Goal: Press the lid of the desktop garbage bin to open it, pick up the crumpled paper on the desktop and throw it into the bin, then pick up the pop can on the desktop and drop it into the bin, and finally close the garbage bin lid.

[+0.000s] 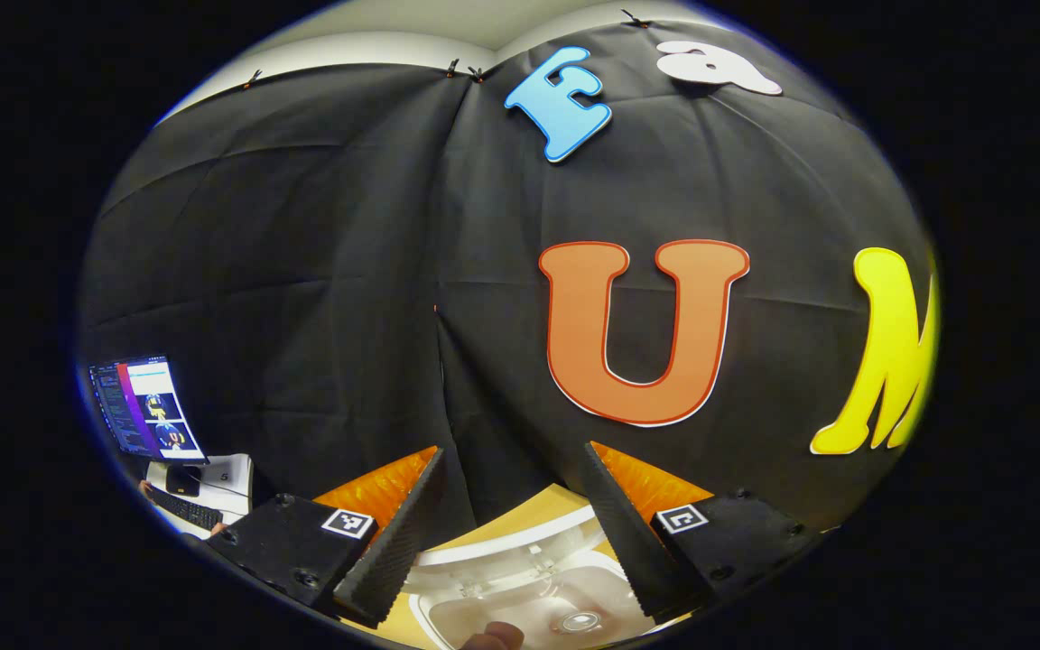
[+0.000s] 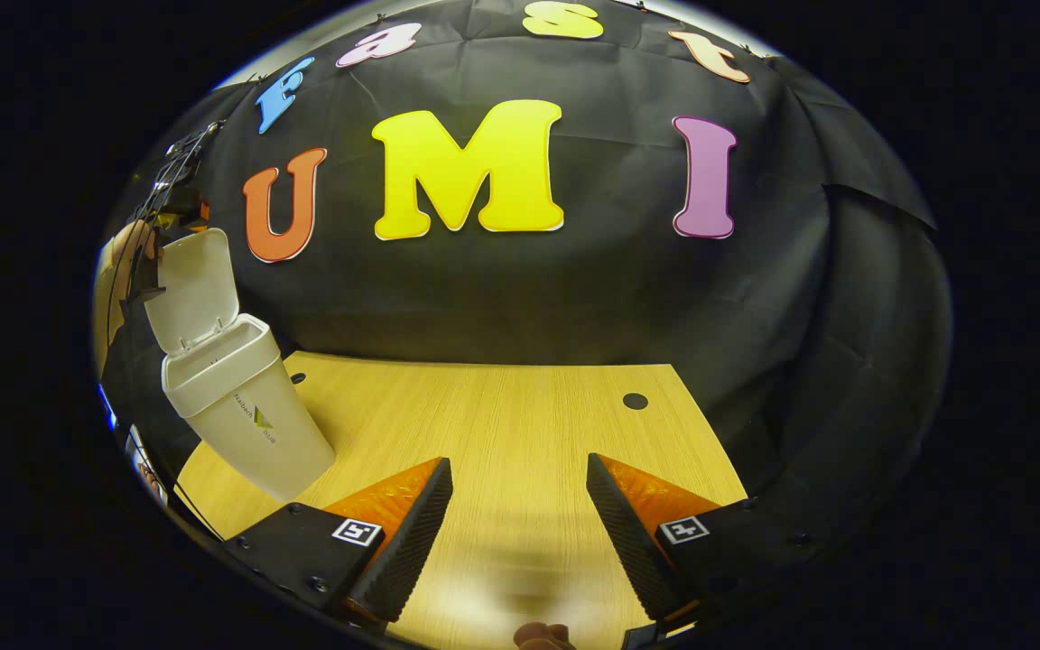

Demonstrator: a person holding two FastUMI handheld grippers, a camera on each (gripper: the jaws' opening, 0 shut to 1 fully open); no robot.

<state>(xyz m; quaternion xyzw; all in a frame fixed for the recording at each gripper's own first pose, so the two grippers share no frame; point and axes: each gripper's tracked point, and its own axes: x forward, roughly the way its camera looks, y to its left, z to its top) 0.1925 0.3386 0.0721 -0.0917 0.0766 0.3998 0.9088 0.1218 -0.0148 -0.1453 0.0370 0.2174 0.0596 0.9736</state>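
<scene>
The white garbage bin [image 2: 245, 406] stands at the desk's left side with its lid [image 2: 195, 284] swung up. My left gripper [image 1: 514, 451] hovers open directly above the bin's mouth [image 1: 520, 605], nothing between its fingers. Deep inside the bin lies a round metal top that looks like the pop can [image 1: 580, 621]. The raised lid [image 1: 506, 542] shows just beyond the opening. In the right gripper view, the left gripper [image 2: 154, 244] and the hand holding it sit beside the lid's top edge. My right gripper [image 2: 518, 462] is open and empty, low over bare wooden desk.
The wooden desk [image 2: 502, 424] runs back to the black cloth wall and has a small cable hole [image 2: 635, 400] at the back right. Off to the far left stand a lit monitor [image 1: 145, 406] and a keyboard [image 1: 186, 507] on a side table.
</scene>
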